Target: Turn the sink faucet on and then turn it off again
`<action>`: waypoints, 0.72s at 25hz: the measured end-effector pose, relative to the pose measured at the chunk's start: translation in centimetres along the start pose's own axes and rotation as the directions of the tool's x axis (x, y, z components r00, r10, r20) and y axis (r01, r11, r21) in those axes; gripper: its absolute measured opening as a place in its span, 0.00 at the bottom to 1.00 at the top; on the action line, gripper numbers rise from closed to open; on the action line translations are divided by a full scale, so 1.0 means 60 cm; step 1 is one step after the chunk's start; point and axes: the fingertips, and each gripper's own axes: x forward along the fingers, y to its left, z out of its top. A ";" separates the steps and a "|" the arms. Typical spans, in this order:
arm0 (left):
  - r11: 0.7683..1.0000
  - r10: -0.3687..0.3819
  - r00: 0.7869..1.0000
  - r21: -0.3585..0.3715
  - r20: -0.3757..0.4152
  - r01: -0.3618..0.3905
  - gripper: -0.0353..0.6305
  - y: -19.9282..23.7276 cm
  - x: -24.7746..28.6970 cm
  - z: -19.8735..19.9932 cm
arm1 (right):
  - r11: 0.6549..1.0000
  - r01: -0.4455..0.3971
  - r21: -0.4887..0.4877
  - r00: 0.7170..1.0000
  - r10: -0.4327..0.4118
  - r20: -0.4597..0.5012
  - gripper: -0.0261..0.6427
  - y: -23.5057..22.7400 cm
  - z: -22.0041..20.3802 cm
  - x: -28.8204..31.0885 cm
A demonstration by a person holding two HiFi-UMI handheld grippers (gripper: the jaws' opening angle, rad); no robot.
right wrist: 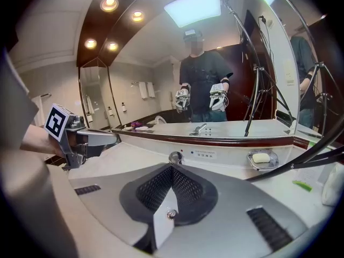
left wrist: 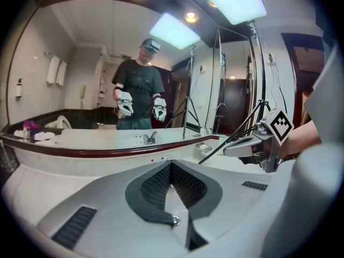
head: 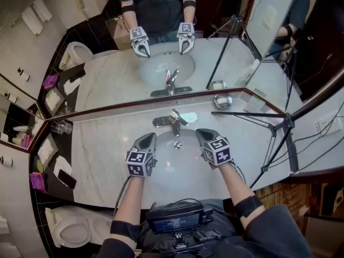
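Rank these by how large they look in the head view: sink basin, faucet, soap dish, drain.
1. Sink basin, largest.
2. Faucet, counting its base plate.
3. Soap dish, though it sits farther back.
4. Drain, smallest.

Faucet (head: 174,121) behind sink (head: 171,171); soap dish (head: 222,101) right.

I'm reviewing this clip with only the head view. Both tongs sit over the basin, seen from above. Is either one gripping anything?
Observer: No. The left gripper view shows the left tongs closed together, with nothing between them.
Operator: And the right one?
Observer: The right gripper view shows the right tongs shut and empty too.
Operator: What's in the dish by the mirror?
Observer: A pale bar of soap lies in the soap dish.
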 end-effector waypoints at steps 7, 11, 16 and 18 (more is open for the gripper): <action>0.997 0.033 0.999 -0.065 0.008 -0.033 0.05 0.018 -0.036 -0.015 | 1.000 -0.013 -0.012 1.000 0.013 0.001 0.07 0.011 0.004 -0.006; 0.996 0.045 0.999 -0.073 0.009 -0.044 0.05 0.018 -0.046 -0.020 | 1.000 -0.018 -0.016 1.000 0.018 0.001 0.07 0.018 0.003 -0.007; 0.997 0.059 0.998 -0.046 0.001 -0.059 0.05 0.023 -0.051 -0.024 | 1.000 -0.020 -0.015 1.000 0.020 -0.003 0.07 0.023 -0.001 -0.007; 0.997 0.061 0.998 -0.038 -0.002 -0.061 0.05 0.023 -0.051 -0.025 | 1.000 -0.019 -0.016 1.000 0.019 -0.006 0.07 0.022 -0.004 -0.006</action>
